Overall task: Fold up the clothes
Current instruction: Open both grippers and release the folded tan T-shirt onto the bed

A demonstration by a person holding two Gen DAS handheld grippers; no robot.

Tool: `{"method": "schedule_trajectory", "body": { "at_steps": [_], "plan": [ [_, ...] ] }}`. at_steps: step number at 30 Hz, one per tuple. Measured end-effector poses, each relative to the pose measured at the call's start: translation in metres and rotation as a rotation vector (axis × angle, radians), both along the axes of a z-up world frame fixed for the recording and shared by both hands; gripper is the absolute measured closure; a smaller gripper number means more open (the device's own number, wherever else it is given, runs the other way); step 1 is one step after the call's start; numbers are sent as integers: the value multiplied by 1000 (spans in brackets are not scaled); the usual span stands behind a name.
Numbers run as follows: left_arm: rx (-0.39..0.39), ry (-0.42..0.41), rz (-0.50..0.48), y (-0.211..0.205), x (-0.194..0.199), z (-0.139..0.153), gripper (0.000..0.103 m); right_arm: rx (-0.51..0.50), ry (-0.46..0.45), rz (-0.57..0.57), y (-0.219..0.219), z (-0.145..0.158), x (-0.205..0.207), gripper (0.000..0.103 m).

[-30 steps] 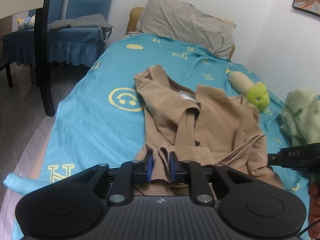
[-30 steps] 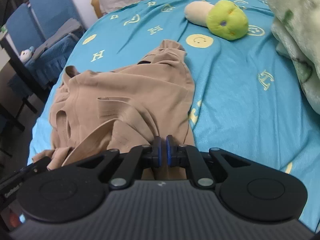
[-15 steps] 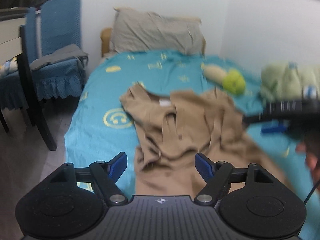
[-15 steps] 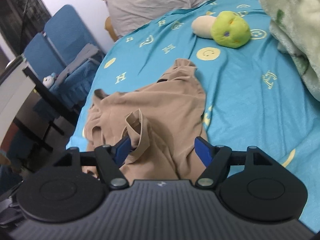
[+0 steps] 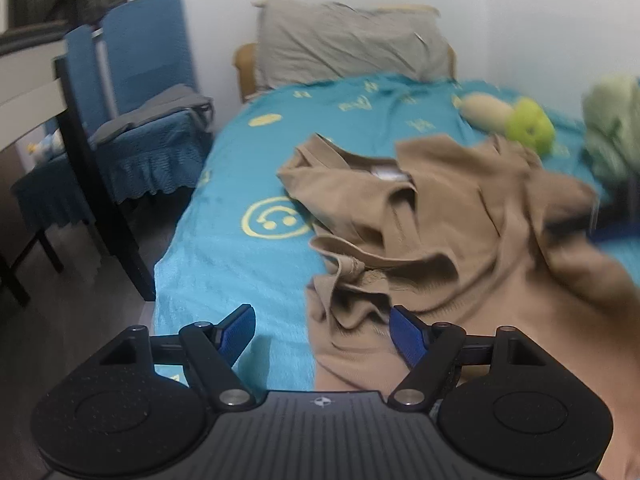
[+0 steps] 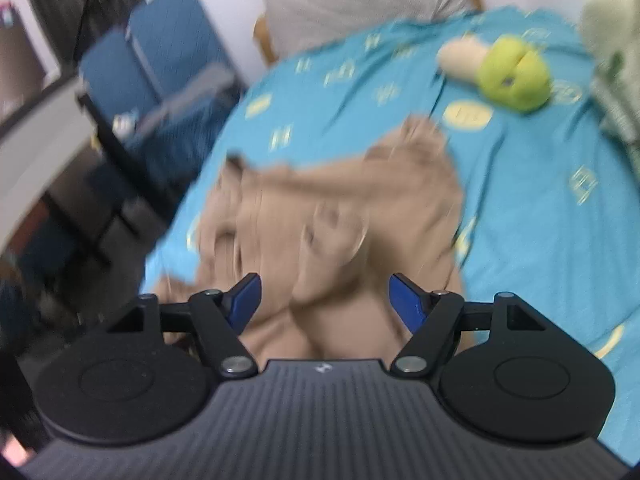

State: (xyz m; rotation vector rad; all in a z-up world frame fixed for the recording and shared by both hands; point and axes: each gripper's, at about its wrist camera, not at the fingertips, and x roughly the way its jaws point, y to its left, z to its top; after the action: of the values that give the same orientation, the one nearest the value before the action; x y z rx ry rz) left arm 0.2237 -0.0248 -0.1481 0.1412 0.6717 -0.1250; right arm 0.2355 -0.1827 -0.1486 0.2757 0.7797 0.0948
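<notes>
A crumpled tan garment (image 5: 448,232) lies on the teal bed (image 5: 240,184), with its near hem toward me. My left gripper (image 5: 322,330) is open and empty, raised just above the garment's near left edge. My right gripper (image 6: 324,298) is open and empty above the garment (image 6: 352,216), which looks blurred in the right wrist view. The right gripper also shows as a dark blur at the right edge of the left wrist view (image 5: 612,216).
A grey pillow (image 5: 348,44) leans at the headboard. A green and beige plush toy (image 5: 516,120) and a pale green blanket (image 5: 612,136) lie at the right of the bed. Blue chairs (image 5: 140,112) and a dark table leg (image 5: 104,208) stand left of the bed.
Both grippers were shut on the garment's near hem a second ago. Both have opened, let the cloth go and pulled back and up. The garment has settled on the bed.
</notes>
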Motion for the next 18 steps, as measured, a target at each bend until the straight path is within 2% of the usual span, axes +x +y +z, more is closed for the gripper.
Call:
{"method": "schedule_trajectory", "body": {
  "at_steps": [2, 4, 5, 6, 8, 11, 13, 17, 18],
  "plan": [
    [-45, -11, 38, 6, 3, 2, 29, -110, 24, 34, 15, -10, 5, 31],
    [-100, -24, 61, 13, 4, 7, 29, -168, -12, 17, 19, -15, 3, 32],
    [-131, -39, 63, 16, 2, 12, 29, -188, -31, 5, 19, -18, 3, 38],
    [-162, -54, 65, 20, 0, 17, 29, -188, -41, -13, 17, -19, 3, 46],
    [-213, -88, 57, 24, -5, 28, 29, -167, -51, -66, 6, -16, 4, 89],
    [-257, -122, -29, 23, -14, 41, 28, -128, -75, -152, -13, -9, 1, 94],
    [-234, -119, -93, 14, -17, 41, 28, -93, -92, -198, -23, -3, -3, 95],
    [-81, -90, -179, -11, -19, 29, 28, -55, -87, -241, -34, 3, -9, 96],
    [-51, -78, -166, -15, -18, 24, 28, -50, -80, -250, -36, 3, -9, 96]
  ]
}}
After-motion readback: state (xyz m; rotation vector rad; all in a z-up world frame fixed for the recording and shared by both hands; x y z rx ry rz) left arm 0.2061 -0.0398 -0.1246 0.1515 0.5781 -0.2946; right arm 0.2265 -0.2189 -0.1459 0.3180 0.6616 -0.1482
